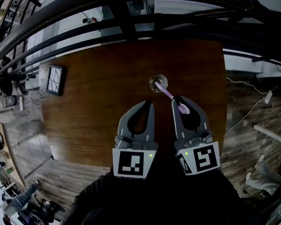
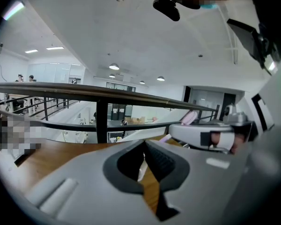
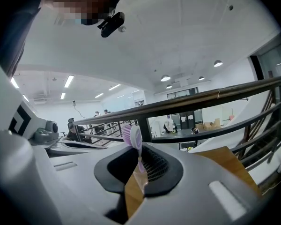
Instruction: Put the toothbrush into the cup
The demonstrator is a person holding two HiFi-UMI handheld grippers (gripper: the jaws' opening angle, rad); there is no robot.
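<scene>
Right hand-held gripper (image 1: 179,99) is clamping pink toothbrush (image 1: 169,94) near its head, aiming handle into glass cup (image 1: 152,81); left hand-held gripper (image 1: 150,105) is idling closed, empty.

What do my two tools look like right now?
Both the left tool and right tool are grey, tapered two-jaw shells with black ribbed pads. Each carries a white cube with black square markers and a small green light. Clothing is dark.
</scene>
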